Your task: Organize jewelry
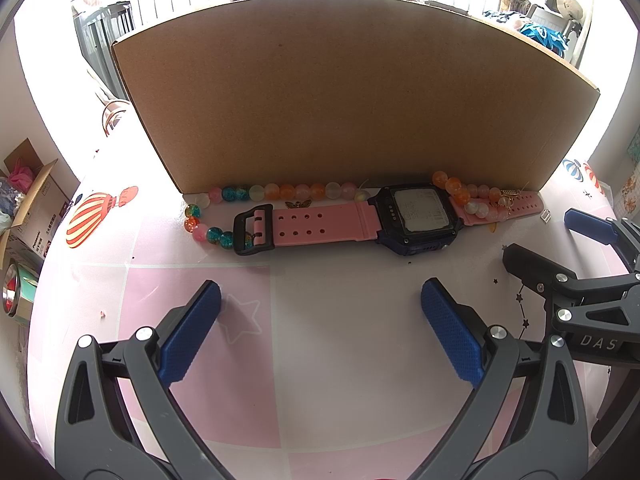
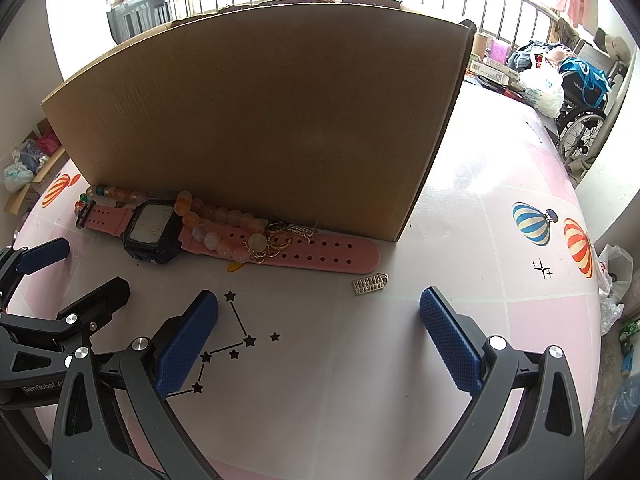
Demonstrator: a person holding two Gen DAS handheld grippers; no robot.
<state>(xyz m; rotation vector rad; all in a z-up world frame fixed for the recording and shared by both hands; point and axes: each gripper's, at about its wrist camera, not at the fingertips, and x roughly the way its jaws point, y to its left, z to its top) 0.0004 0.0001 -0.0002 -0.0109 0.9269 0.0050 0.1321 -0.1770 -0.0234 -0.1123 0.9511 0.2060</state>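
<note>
Lying flat along the foot of a tall brown cardboard box point(image 1: 352, 96), a digital watch with a dark square case and pink rubber strap point(image 1: 416, 216) stretches left to right across the pink-and-white patterned table top point(image 1: 320, 320). Its black buckle point(image 1: 254, 232) points left and its long perforated strap end point(image 2: 332, 254) points right. A strand of round glass beads in orange, pink, white and teal point(image 1: 280, 192) runs between the watch and the box wall, curls around the buckle on the left, and crosses over the strap to the right of the watch case. Small gold-coloured rings and charms point(image 2: 276, 240) sit tangled on the strap where the beads cross it. A tiny bronze winged charm point(image 1: 298, 204) rests just beside the far edge of the buckle-side strap. A small silver abacus-shaped pendant point(image 2: 370, 284) lies alone on the table, near the strap tip and on its near side.

The left gripper point(image 1: 320, 300), with blue textured pads point(image 1: 192, 332), hovers over bare table on the near side of the watch, its jaws spread wide and holding nothing. The right gripper point(image 2: 318, 312) is likewise spread wide and empty, over printed black constellation stars point(image 2: 230, 344), with the silver pendant just beyond its fingertips. In the right wrist view the left gripper appears at the far left, close to the watch case. Printed hot-air balloons point(image 2: 532, 224) decorate the table to the right of the box.
</note>
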